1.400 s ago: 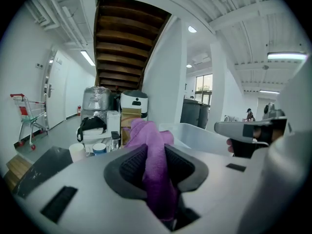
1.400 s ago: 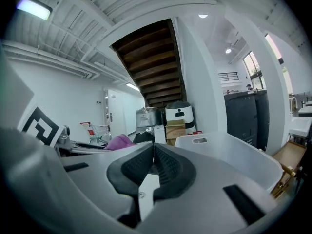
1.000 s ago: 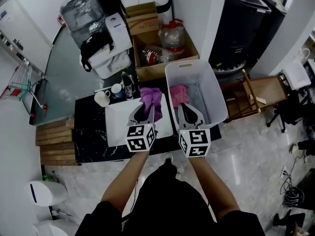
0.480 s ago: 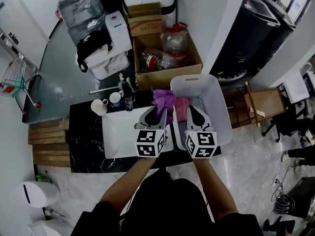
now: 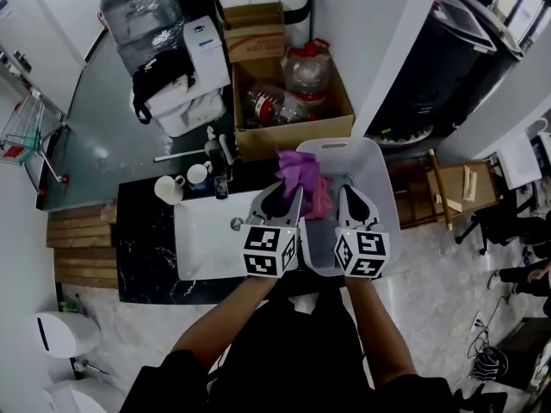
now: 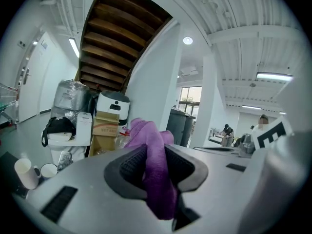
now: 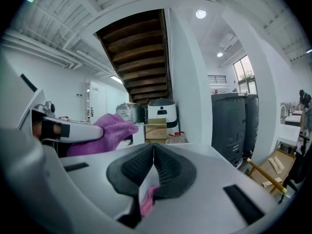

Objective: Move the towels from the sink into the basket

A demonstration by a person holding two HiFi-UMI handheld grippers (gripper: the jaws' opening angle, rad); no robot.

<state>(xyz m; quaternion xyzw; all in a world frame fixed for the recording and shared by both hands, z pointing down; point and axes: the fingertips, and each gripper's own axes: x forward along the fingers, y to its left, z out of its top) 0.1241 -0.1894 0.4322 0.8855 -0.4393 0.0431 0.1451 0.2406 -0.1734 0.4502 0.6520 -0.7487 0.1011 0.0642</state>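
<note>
Black counter (image 5: pixel 142 248) and white sink (image 5: pixel 207 231) sit centre-left; left gripper (image 5: pixel 284 198), clamping the purple towel (image 5: pixel 297 169), has shifted right over the basket (image 5: pixel 379 166); right gripper (image 5: pixel 351 198) closed, empty.

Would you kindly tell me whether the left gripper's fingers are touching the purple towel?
Touching. The left gripper view shows the purple towel pinched between both fingers, whose pads press against its sides.

a fuzzy purple cloth towel (image 5: pixel 297 169) hangs between the dark grey ribbed pads of the pale grey left gripper (image 5: pixel 293 193), a pink cloth towel (image 5: pixel 322 200) shows at its five o'clock in the white plastic basket (image 5: pixel 385 188), the rectangular sink (image 5: pixel 207 239) is white, the stone counter (image 5: pixel 142 256) is black with white veins, and the pale grey right gripper (image 5: pixel 346 191) carries a black-and-white checked marker cube like the left one's.
</note>
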